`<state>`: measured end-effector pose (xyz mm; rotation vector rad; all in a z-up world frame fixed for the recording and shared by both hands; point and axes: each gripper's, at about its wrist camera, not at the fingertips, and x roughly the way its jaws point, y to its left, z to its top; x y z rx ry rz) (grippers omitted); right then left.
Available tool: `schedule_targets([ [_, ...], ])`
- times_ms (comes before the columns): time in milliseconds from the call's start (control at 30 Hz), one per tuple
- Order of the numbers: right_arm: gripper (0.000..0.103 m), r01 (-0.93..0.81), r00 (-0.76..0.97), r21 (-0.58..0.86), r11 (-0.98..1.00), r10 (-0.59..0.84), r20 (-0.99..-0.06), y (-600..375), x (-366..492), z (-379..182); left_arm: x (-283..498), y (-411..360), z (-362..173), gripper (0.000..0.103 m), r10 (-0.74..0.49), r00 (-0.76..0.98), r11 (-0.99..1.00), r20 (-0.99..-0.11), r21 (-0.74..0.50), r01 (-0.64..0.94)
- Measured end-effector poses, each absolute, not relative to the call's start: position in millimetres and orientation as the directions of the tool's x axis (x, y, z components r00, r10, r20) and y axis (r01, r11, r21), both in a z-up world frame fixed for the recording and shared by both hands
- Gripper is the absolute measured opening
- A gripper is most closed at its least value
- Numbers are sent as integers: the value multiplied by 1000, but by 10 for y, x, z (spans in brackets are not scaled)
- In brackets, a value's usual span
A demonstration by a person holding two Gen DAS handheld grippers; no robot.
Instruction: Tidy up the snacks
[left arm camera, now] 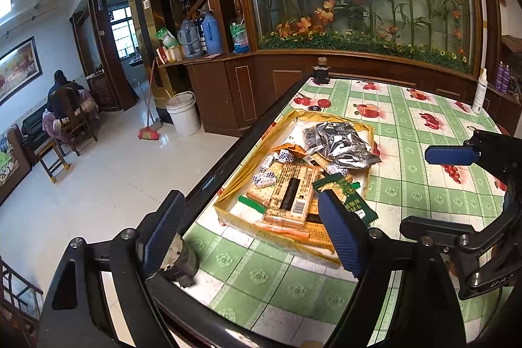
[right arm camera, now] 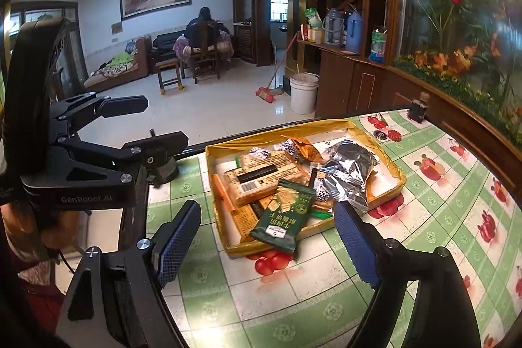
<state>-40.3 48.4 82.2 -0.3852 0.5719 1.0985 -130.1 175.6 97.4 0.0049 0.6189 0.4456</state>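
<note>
A shallow yellow box lid [left arm camera: 228, 201] [right arm camera: 386, 196] lies on the green checked tablecloth and holds several snacks. They include a tan cracker pack [left arm camera: 287, 191] [right arm camera: 261, 180], a dark green packet [left arm camera: 350, 196] [right arm camera: 284, 219] hanging over the rim, a silver foil bag [left arm camera: 342, 142] [right arm camera: 349, 171] and small blue-and-white sweets [left arm camera: 264, 178] [right arm camera: 259, 153]. My left gripper [left arm camera: 251, 233] is open and empty, just short of the lid's near end. My right gripper [right arm camera: 267, 243] is open and empty, in front of the green packet. It also shows at the right of the left wrist view [left arm camera: 450, 155].
The table's dark edge [left arm camera: 228, 152] runs close along the lid's left side, with tiled floor beyond. A small dark bottle [left arm camera: 321, 72] stands at the far table corner and a white spray bottle [left arm camera: 479, 93] at the far right. A wooden cabinet with a flower display lies behind.
</note>
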Motion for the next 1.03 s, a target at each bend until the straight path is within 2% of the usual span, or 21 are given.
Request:
schedule_targets([
  [600, 85, -917, 347, -52, 395, 730, -588, 426, -620, 937, -1518, 1659, 983, 84, 372, 730, 921, -573, 128, -368],
  [1033, 85, -924, 328, -40, 380, 735, -594, 461, -625, 924, -1533, 1664, 971, 84, 423, 721, 900, -549, 166, -402],
])
